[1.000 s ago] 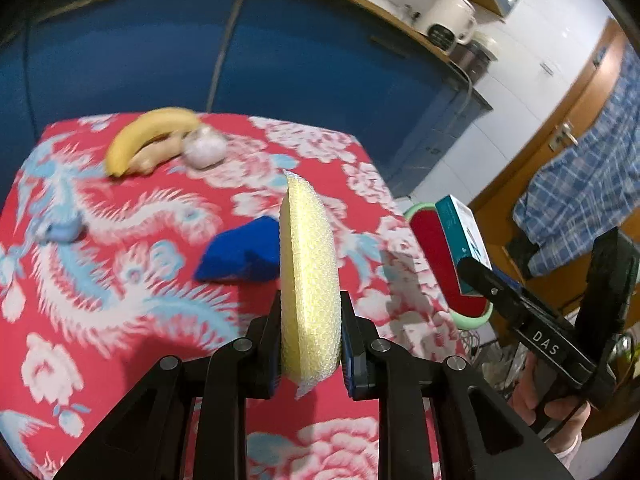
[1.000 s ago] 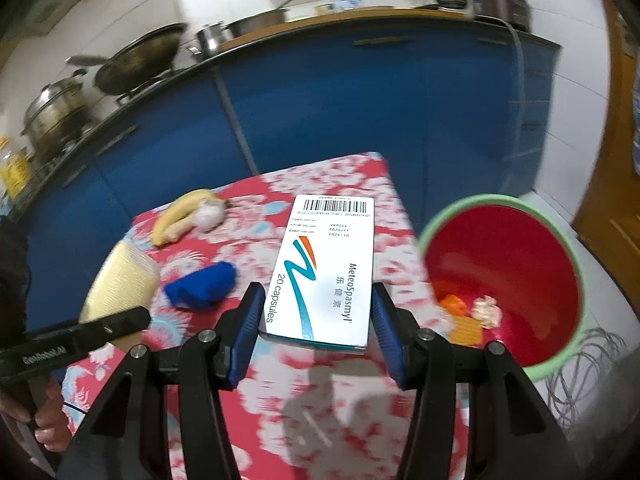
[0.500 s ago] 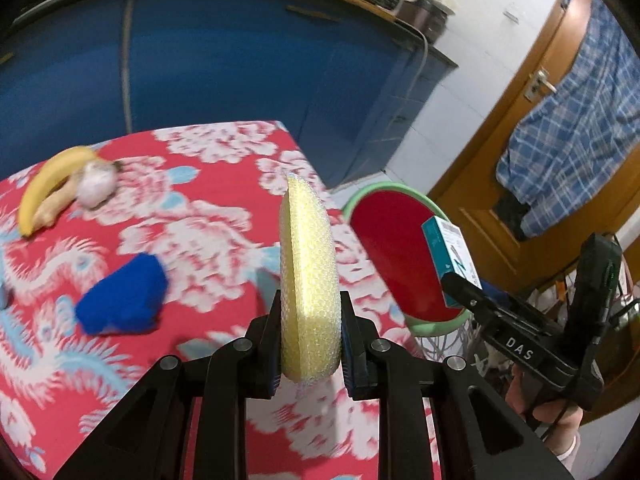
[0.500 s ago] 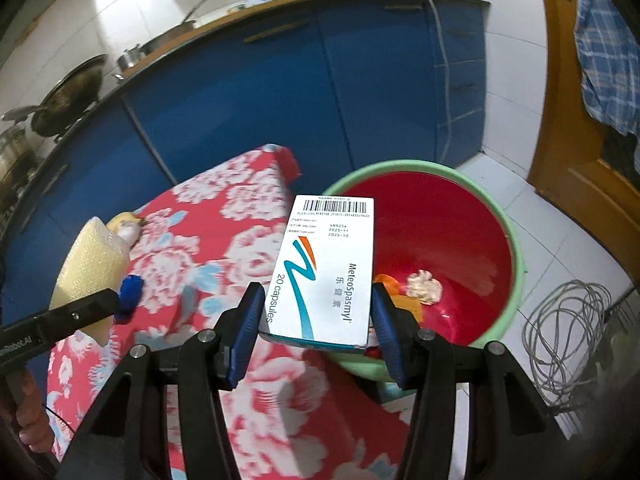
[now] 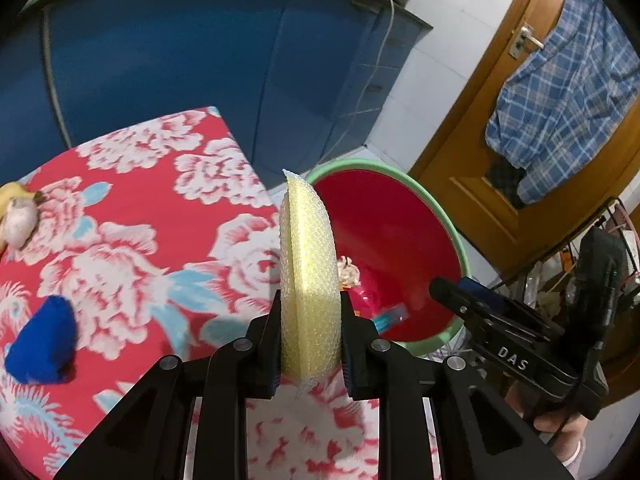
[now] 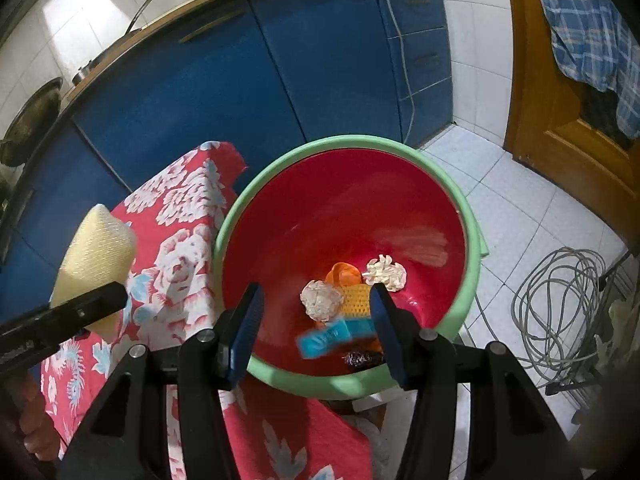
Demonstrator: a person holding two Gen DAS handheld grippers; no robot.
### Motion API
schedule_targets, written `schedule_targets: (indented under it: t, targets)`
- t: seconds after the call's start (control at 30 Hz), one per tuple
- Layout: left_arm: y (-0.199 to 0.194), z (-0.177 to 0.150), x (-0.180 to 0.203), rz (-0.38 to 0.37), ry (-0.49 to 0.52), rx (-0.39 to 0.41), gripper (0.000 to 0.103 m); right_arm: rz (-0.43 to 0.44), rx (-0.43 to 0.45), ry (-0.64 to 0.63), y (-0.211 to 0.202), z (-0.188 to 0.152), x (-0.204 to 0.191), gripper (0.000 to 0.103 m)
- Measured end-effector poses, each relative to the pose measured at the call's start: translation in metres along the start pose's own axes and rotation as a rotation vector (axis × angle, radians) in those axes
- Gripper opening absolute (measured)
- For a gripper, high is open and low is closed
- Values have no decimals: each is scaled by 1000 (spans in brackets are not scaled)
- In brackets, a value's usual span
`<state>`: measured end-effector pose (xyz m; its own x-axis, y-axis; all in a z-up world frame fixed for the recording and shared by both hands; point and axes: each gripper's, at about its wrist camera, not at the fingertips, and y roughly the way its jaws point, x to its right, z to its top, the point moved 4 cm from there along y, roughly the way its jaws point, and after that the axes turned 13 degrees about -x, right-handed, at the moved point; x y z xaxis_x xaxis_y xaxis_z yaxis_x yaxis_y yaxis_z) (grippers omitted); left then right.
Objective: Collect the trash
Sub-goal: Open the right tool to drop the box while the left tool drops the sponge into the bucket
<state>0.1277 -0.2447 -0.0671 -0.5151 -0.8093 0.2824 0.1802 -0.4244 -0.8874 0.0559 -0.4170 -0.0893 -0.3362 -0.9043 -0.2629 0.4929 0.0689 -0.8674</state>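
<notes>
The left tool point(image 5: 311, 336) grips a yellow sponge point(image 5: 310, 280) on edge over the surface point(image 5: 132, 248) — carry it past the bin point(image 6: 468, 280) rim before letting go. The right tool point(image 6: 316, 332) hangs open and empty above the bin, a blurred teal box point(image 6: 332, 340) inside among scraps.

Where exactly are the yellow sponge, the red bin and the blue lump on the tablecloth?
yellow sponge point(image 5: 310, 280): left wrist view, middle of its netted edge, above the claw.
red bin point(image 6: 344, 144): right wrist view, far side of its green rim.
blue lump point(image 5: 42, 342): left wrist view, centre of its top.
</notes>
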Motion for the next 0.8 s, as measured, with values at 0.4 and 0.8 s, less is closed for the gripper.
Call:
schedule_targets:
  t: [0.4,0.8]
  targets:
    - [23,12,27,-11,59,-25,34,4,27,35,-13,-2,19,57]
    - [5,3,15,8,20,6,51,14,58,23,-27,-5,5,58]
